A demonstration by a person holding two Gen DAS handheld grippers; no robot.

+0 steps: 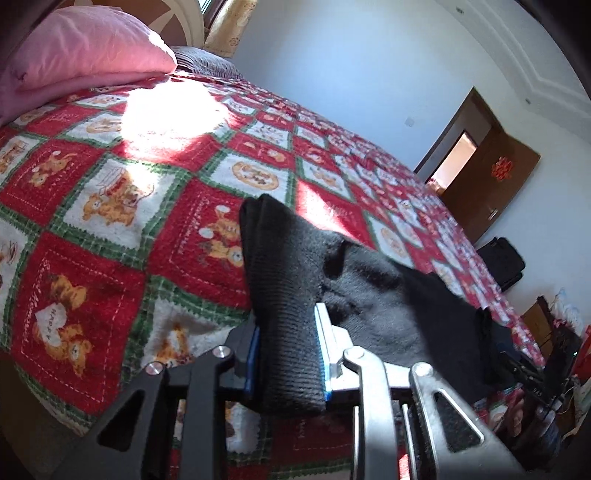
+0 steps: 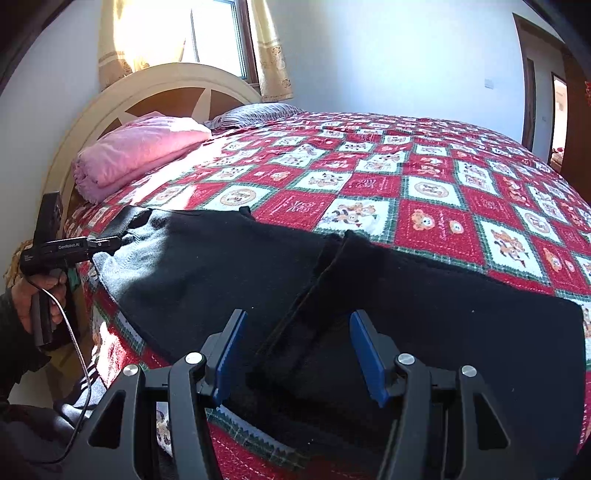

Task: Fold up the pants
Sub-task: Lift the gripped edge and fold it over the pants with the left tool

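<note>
Left wrist view: the black pants (image 1: 369, 291) lie along the near edge of the bed, and my left gripper (image 1: 286, 354) has its jaws drawn in on a thick fold of the ribbed fabric, blue pads pressing it from both sides, the pinched end sticking up past the fingertips. From the right wrist camera I see the same pants (image 2: 229, 266) spread flat across the red, white and green teddy-bear quilt (image 2: 424, 184), a folded ridge running down the middle toward me. My right gripper (image 2: 297, 354) hovers above that ridge with its jaws about half open, the blue pads clear of the cloth on either side and holding nothing. At the far left of that view a hand (image 2: 40, 295) grips the handle of the left gripper (image 2: 110, 242) at the pants' end. Beyond, a folded pink blanket (image 2: 136, 155) rests by the cream headboard (image 2: 147, 83), beneath a sunlit window (image 2: 207, 33).
</note>
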